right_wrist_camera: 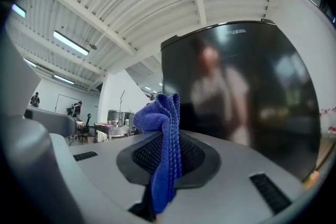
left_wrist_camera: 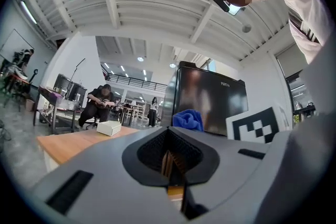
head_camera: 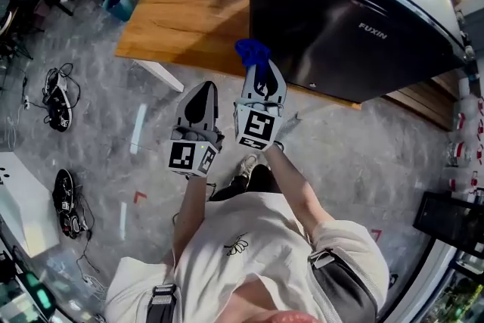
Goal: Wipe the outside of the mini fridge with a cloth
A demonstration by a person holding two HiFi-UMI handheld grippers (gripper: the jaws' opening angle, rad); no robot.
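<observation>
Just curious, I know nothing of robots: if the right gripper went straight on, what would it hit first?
Probably the black mini fridge, on its door. The blue cloth pinched in the right gripper sticks out ahead, so it would touch first. Depth is unclear.

The cloth [head_camera: 252, 53], at the centre of the head view, is bright royal blue with a fine ribbed weave. The mini fridge [head_camera: 355, 19], upper right, is glossy black with pale lettering. The desk [head_camera: 189, 11], upper middle, is warm orange-brown wood. The left claw [head_camera: 203, 89] and right claw [head_camera: 259, 72] are grey with black-and-white square markers. The floor [head_camera: 363, 155] is mottled grey.
</observation>
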